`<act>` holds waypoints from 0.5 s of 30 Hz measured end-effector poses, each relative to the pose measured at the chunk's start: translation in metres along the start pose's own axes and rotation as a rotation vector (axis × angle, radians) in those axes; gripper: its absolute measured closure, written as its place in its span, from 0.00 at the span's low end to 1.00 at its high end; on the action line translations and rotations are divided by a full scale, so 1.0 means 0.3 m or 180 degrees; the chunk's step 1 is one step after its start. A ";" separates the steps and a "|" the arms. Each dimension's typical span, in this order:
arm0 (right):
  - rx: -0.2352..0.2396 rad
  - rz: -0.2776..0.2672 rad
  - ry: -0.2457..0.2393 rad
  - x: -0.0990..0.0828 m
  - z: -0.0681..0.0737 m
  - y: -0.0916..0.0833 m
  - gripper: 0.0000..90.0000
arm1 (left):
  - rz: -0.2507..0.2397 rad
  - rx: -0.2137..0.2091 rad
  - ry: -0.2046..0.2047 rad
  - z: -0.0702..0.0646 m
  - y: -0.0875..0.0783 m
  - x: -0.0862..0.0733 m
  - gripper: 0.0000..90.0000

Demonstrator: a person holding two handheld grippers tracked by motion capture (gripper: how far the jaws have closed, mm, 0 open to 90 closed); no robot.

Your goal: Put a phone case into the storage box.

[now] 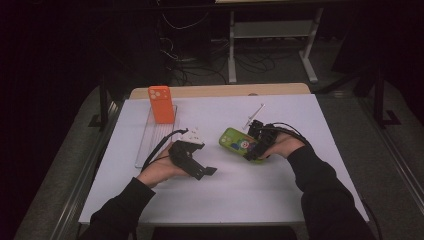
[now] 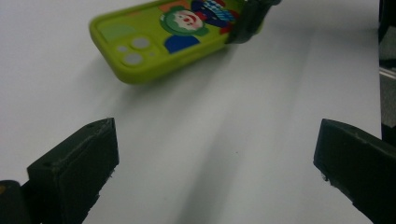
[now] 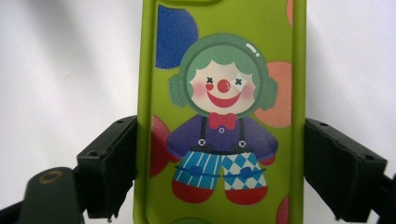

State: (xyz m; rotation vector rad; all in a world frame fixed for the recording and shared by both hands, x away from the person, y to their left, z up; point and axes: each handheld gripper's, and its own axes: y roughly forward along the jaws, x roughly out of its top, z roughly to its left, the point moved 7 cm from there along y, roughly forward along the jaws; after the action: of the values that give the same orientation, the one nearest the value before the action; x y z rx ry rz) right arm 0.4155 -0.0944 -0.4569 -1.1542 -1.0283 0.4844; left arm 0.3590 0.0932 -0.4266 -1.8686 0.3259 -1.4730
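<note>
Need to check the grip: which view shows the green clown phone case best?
The right gripper view: the green clown phone case is close and sharp, clamped between both jaws. The left gripper view shows its camera end, tilted off the table. The high view shows it small beside the right gripper.

Green clown-print phone case (image 3: 224, 116) clamped at long edges, one end lifted off white table (image 1: 240, 185), printed back up.

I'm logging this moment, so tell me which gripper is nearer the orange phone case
Left. The left gripper sits on the white mat just right of the clear tray where the orange phone case stands. The right gripper is farther right, jaws shut on the green clown case.
</note>
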 end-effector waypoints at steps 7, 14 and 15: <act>0.0140 0.0016 -0.0444 -0.026 0.039 -0.040 0.17 | 0.0085 -0.0067 0.0279 0.017 -0.012 0.045 0.00; 0.0264 0.0035 -0.0802 -0.025 0.092 -0.068 0.17 | 0.0161 -0.0187 0.0510 0.024 0.005 0.061 0.00; 0.0270 0.0033 -0.0856 -0.022 0.101 -0.071 0.17 | 0.0188 -0.0208 0.0551 0.024 0.004 0.062 0.00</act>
State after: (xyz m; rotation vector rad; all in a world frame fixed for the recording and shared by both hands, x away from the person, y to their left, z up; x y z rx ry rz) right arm 0.3827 -0.0920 -0.4387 -1.0374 -1.2213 0.6987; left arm 0.3718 0.0840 -0.4142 -1.7698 0.5127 -1.6043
